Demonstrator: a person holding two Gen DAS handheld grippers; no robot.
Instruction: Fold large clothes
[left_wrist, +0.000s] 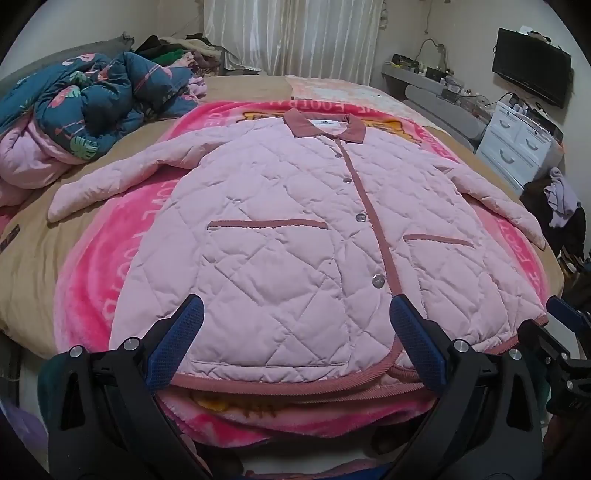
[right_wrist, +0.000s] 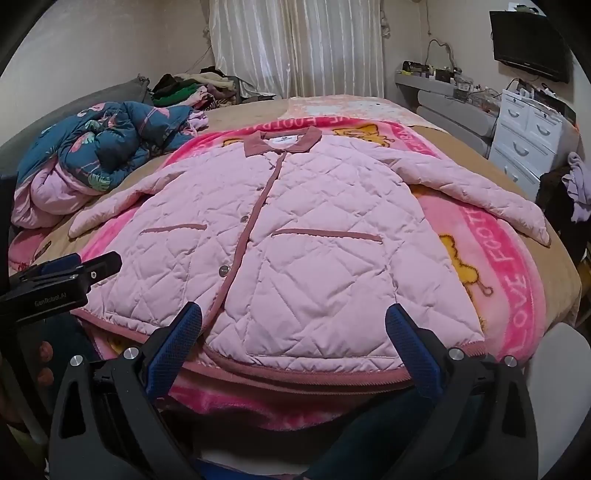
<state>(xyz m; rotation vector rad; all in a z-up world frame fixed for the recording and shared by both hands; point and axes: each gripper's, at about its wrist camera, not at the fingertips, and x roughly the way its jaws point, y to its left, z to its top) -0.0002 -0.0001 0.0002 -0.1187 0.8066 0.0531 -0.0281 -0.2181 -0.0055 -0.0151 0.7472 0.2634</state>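
A pink quilted jacket (left_wrist: 288, 229) lies flat and buttoned on a bright pink blanket (left_wrist: 92, 280), collar far, hem near, both sleeves spread out sideways. It also shows in the right wrist view (right_wrist: 314, 251). My left gripper (left_wrist: 295, 317) is open and empty, hovering over the hem's left half. My right gripper (right_wrist: 293, 325) is open and empty over the hem's right half. The right gripper shows at the right edge of the left wrist view (left_wrist: 565, 332), and the left gripper at the left edge of the right wrist view (right_wrist: 62, 277).
A rumpled blue flamingo-print quilt (left_wrist: 92, 99) lies at the bed's far left, with a clothes pile (left_wrist: 177, 51) behind it. White drawers (left_wrist: 517, 140), a cluttered shelf and a wall TV (left_wrist: 532, 70) stand right of the bed. Clothes hang on something dark (left_wrist: 561, 199) beside the bed's right edge.
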